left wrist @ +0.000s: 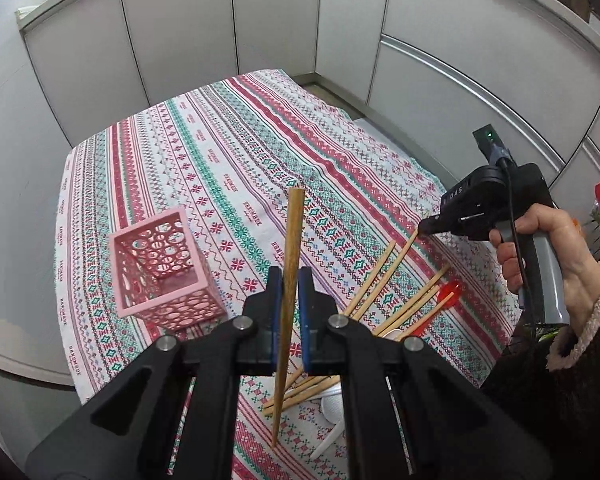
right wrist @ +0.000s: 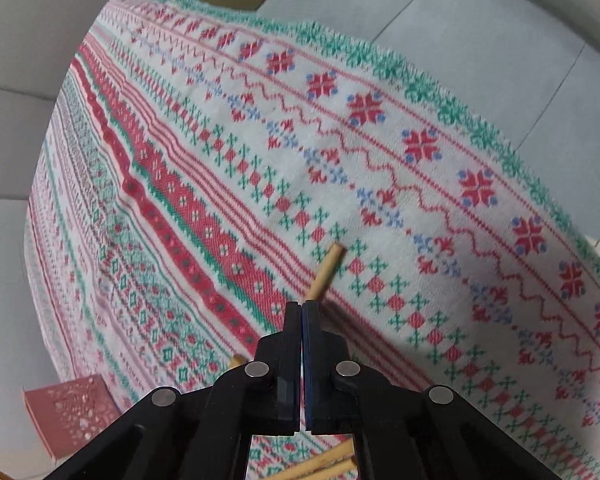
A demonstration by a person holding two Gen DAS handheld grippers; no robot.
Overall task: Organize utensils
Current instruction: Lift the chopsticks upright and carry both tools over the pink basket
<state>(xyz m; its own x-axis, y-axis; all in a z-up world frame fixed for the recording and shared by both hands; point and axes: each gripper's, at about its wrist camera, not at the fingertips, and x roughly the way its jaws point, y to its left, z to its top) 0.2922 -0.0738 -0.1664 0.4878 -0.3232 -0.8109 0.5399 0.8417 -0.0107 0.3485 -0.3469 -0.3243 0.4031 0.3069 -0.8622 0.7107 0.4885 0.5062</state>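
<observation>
My left gripper (left wrist: 289, 276) is shut on a wooden chopstick (left wrist: 291, 240) and holds it above the patterned tablecloth (left wrist: 228, 152), thick end pointing away. A pink perforated holder (left wrist: 162, 268) stands to its left, empty as far as I see. Several wooden chopsticks (left wrist: 384, 280), a red spoon (left wrist: 448, 290) and white plastic spoons (left wrist: 332, 404) lie in a pile to the right and below. My right gripper (left wrist: 424, 226) is over the pile's far end. In the right wrist view its jaws (right wrist: 302, 304) are together, with a chopstick end (right wrist: 326, 272) just beyond the tips; whether it is gripped is unclear.
Grey cabinet fronts (left wrist: 228, 24) surround the table on the far side and right. The table edge (left wrist: 66, 240) runs close behind the pink holder. The pink holder also shows at the lower left of the right wrist view (right wrist: 70, 416).
</observation>
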